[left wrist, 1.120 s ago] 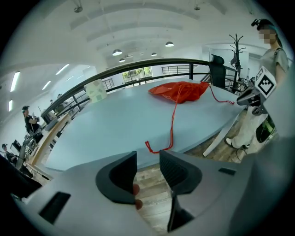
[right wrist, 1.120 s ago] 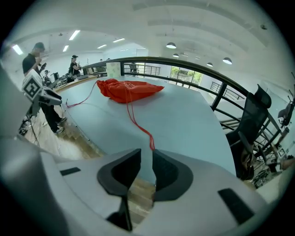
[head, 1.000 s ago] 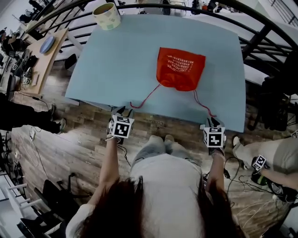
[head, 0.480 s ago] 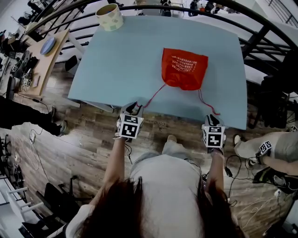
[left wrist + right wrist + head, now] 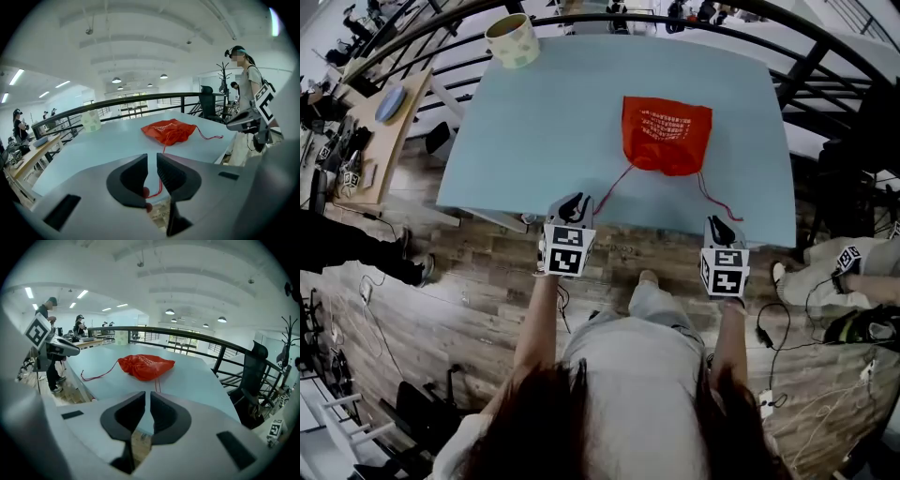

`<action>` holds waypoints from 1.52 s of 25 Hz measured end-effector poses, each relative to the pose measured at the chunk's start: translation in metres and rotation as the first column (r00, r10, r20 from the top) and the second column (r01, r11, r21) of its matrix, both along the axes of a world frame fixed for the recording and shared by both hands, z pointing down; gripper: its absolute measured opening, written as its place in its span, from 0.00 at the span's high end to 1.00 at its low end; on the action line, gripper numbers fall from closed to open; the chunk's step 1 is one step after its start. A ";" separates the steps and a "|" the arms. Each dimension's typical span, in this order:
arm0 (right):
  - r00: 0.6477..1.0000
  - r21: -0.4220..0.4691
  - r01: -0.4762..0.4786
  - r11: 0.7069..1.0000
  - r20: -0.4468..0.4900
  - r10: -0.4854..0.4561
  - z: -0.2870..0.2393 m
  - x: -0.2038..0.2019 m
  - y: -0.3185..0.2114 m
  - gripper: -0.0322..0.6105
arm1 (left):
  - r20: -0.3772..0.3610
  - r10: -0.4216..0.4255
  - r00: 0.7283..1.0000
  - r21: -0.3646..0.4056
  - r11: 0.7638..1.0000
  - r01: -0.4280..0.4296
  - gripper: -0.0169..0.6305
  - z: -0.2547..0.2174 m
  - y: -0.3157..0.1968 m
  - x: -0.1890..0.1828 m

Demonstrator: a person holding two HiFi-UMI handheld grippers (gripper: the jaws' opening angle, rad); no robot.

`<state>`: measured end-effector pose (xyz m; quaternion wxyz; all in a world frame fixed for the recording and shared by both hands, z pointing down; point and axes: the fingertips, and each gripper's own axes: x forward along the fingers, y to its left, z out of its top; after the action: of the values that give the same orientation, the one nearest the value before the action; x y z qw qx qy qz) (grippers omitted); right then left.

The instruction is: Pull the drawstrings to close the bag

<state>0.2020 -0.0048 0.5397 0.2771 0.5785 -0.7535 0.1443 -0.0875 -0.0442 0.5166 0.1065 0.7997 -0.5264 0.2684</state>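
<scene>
Above the pale blue counter, the left gripper's fingers, just closing, sit loose round the red cloth bag's thin red cord. The right gripper's fingers almost meet, empty. Pulled early, the cord likely slips out.

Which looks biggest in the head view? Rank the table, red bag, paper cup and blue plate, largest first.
1. Table, by far the largest.
2. Red bag.
3. Paper cup and blue plate look about alike. The plate sits on a side desk near the picture's edge, so I leave them tied.
</scene>
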 end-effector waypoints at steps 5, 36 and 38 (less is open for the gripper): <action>1.000 0.081 0.011 0.997 0.002 -0.011 -0.025 -0.011 0.005 0.89 | -0.004 0.019 1.000 0.051 0.999 -0.019 0.89 -0.017 0.007 0.005; 0.983 0.499 -0.096 0.861 0.184 0.003 -0.140 -0.038 0.080 0.91 | -0.154 0.101 0.983 0.407 0.913 -0.030 0.94 -0.129 0.080 0.034; 0.983 0.510 -0.099 0.854 0.186 0.003 -0.147 -0.038 0.085 0.91 | -0.161 0.110 0.981 0.420 0.907 -0.033 0.94 -0.136 0.087 0.036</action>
<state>0.1639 0.0804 0.3930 0.0392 0.6360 -0.7706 -0.0048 -0.0515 0.0424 0.3810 -0.0286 0.8438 -0.5299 0.0803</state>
